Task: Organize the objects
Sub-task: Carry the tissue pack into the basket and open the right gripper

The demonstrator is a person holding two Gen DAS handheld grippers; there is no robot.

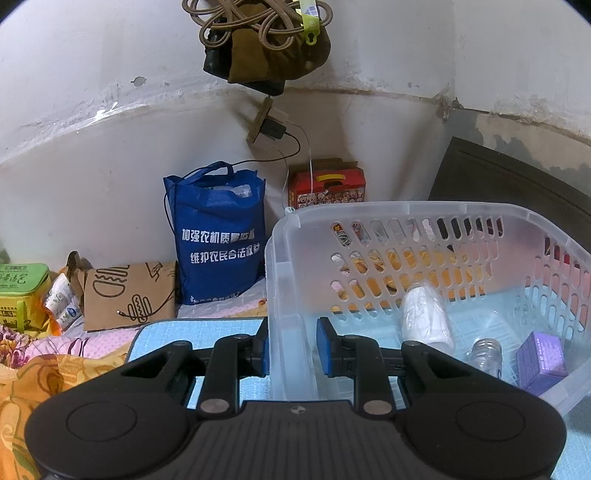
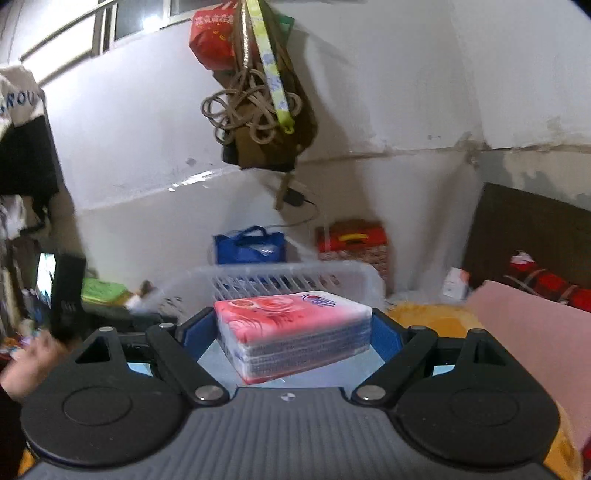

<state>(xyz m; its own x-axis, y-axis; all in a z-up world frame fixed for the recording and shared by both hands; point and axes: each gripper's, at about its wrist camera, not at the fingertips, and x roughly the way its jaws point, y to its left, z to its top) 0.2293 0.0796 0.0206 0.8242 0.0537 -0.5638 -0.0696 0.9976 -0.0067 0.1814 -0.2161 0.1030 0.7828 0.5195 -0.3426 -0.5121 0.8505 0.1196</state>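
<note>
**Both tools engaged: one on basket wall, one on tissue pack**

The left tool pinches the near wall of the clear plastic basket, one pad inside, one outside. Inside the basket lie a white roll, a clear bottle and a purple box. The right tool, spread wide, grips a pink tissue pack raised before the basket.

Light: dim, cool indoor cast; daylight glares through the window at top left.
Blur: right wrist view motion-smeared, left wrist view sharp.
Edges: fisheye bending, dark corners.
</note>
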